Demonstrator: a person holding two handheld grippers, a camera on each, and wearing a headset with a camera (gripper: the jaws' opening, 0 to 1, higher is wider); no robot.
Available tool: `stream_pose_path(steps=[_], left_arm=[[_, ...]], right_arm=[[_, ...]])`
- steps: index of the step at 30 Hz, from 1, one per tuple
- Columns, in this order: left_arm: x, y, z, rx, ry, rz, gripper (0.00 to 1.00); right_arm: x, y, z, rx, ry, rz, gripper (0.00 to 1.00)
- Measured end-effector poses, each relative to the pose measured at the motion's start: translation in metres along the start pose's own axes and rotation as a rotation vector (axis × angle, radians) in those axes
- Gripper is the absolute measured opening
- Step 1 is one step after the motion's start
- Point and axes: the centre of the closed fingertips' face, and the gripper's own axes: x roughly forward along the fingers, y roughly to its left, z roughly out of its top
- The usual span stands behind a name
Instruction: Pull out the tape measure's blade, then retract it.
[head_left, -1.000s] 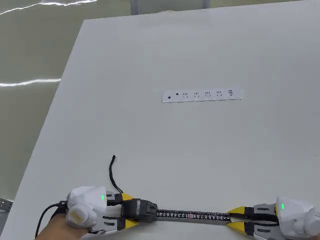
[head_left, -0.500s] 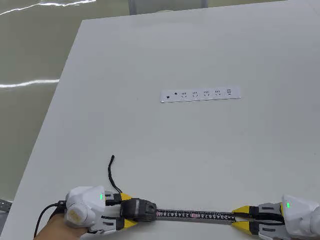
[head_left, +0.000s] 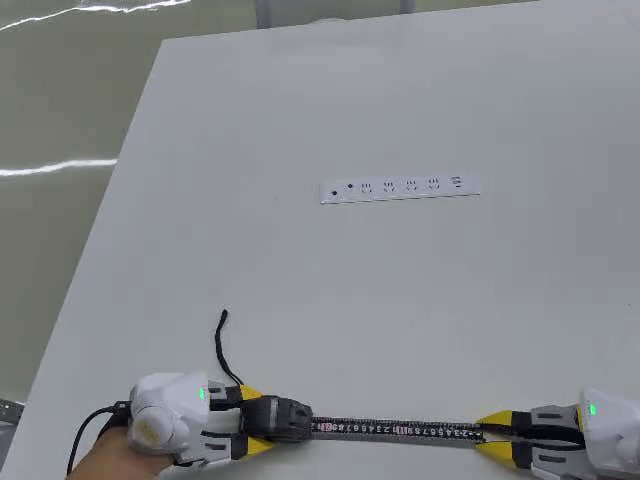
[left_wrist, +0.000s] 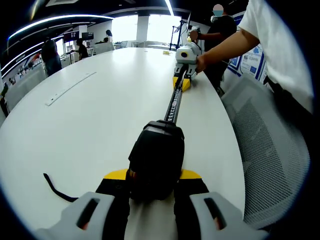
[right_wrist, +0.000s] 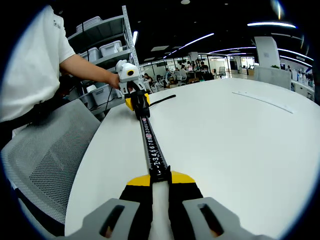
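So left gripper (head_left: 255, 421) clamps the tape measure case (head_left: 283, 420) flat on the table (head_left: 400, 300) near edge as the anchor; right gripper (head_left: 495, 435) pinches the blade (head_left: 395, 430) tip, well apart from the case, so the blade runs straight between them; retract not yet done

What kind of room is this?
Probably a big open office or lab: a long white table with a power strip, storage shelves holding bins, and people at desks far off under ceiling strip lights.
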Motion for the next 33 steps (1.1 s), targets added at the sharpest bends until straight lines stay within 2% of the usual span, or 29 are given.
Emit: stream_pose_path(steps=[17,28,33], left_arm=[[0.001,0.0,-0.001,0.001,0.006,-0.003,0.3],[0.001,0.001,0.0,-0.009,0.012,-0.001,0.3],[0.001,0.001,0.0,-0.012,0.002,0.004,0.3]], right_arm=[[-0.013,-0.005,-0.008,0.014,-0.001,-0.025,0.08],[-0.012,-0.005,-0.005,0.027,-0.012,-0.033,0.1],[-0.012,-0.002,-0.005,0.022,-0.006,-0.036,0.11]])
